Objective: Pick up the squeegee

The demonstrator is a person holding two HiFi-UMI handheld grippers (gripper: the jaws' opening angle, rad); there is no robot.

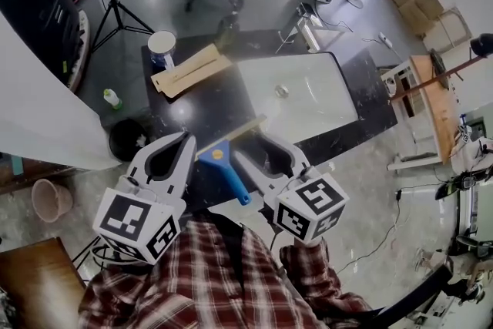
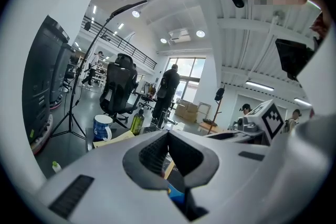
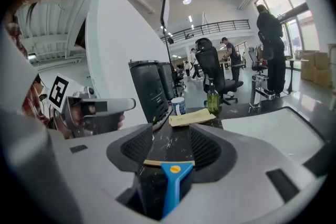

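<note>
Two steps are left, closing and lifting: the squeegee (image 1: 228,166) lies on the dark counter (image 1: 202,110), its blue handle between the spread jaws of the right gripper (image 1: 250,146), not pinched. On the left gripper (image 1: 188,138) the jaws are pressed together, empty. Mug (image 1: 162,47), cardboard (image 1: 189,70) and sink (image 1: 300,98) lie well apart; nothing is judged obstructive.

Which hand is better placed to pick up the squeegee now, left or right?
Right. The right tool has its jaws apart with the blue handle of the squeegee between them, ready to close. The left tool is shut, beside the squeegee.
</note>
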